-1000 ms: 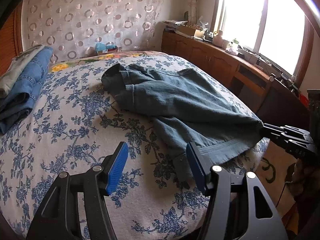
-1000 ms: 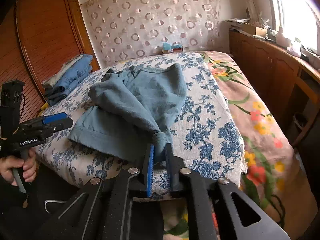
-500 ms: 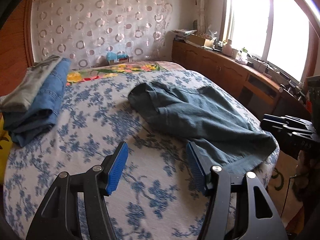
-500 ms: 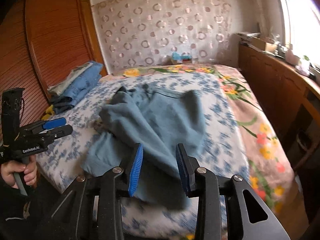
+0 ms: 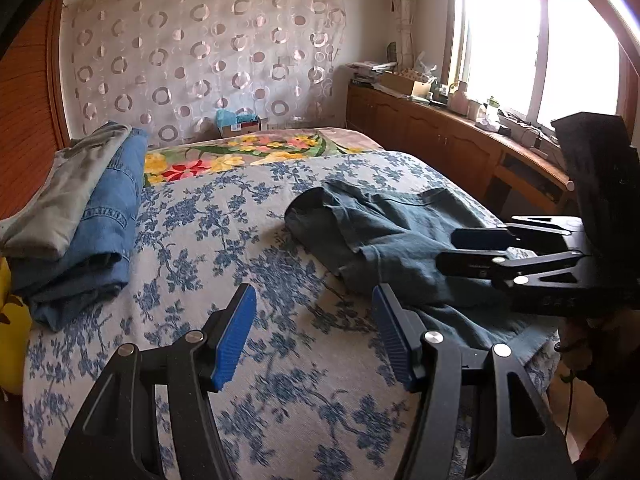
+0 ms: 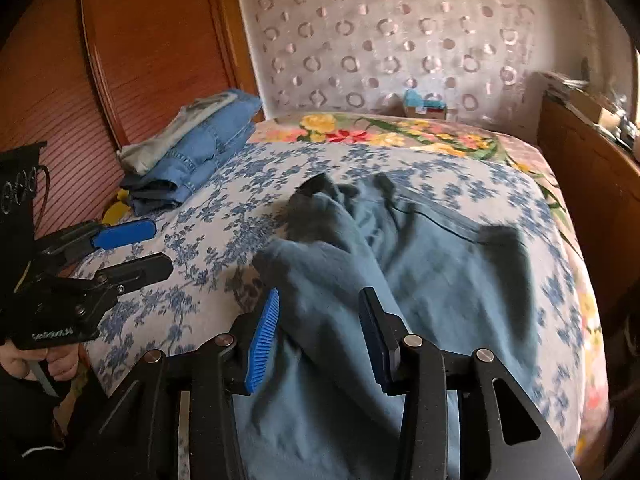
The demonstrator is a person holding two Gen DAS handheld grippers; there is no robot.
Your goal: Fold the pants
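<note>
On floral bedspread, rumpled (soft teal) pants

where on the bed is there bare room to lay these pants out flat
Free: the blue-flowered sheet between the folded clothes stack and the rumpled teal pants, reaching the near edge under the left claw. The floral blanket strip by the curtain is bare too. Crowded: the window side, under the pants and the right claw.

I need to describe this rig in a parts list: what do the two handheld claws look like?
Both are alike: the left claw and the right claw have black angular linkage arms with silver rivets and ribbed blue pads. White lettering, too small to read, marks the left claw's body, whose trigger grip sits in a hand with a dark sleeve.
</note>
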